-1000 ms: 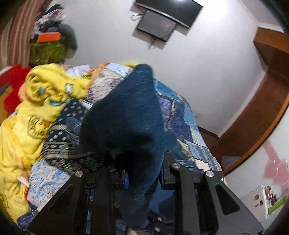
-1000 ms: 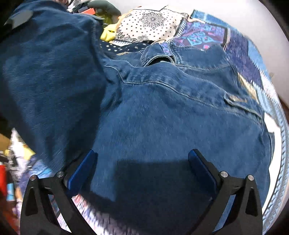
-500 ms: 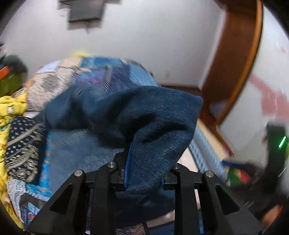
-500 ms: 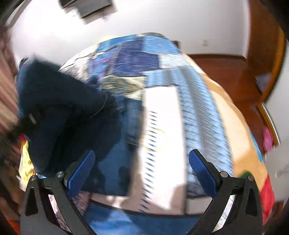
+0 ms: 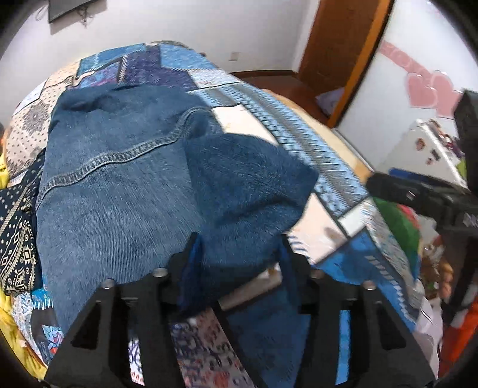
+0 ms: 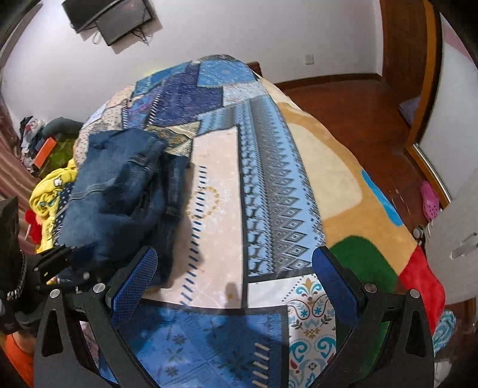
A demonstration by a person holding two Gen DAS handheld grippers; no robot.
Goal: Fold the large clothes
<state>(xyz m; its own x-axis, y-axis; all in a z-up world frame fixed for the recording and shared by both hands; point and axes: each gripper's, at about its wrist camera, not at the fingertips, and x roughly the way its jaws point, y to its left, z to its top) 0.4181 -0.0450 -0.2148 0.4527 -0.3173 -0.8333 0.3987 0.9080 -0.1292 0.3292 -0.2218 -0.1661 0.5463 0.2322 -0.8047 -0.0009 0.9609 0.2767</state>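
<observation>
A blue denim jacket [image 5: 119, 185] lies bunched on the patchwork bedspread [image 5: 298, 143]. My left gripper [image 5: 239, 256] is shut on a fold of the jacket's dark blue cloth [image 5: 245, 191], low over the bed. In the right wrist view the jacket [image 6: 116, 191] sits at the left, with the left gripper's black frame [image 6: 56, 262] at its near edge. My right gripper [image 6: 234, 277] is open and empty, above the bedspread [image 6: 269, 185] to the right of the jacket.
Yellow printed clothes [image 6: 50, 191] and a dark patterned cloth [image 5: 18, 226] lie left of the jacket. A wall screen [image 6: 113, 15] hangs behind the bed. Wooden floor [image 6: 373, 119] and a door frame [image 5: 343, 53] lie to the right. The right gripper's black body [image 5: 433, 197] shows in the left wrist view.
My left gripper has carried the jacket fold down and across, onto the bed. My right gripper has pulled off the jacket to the right and now hangs over bare bedspread.
</observation>
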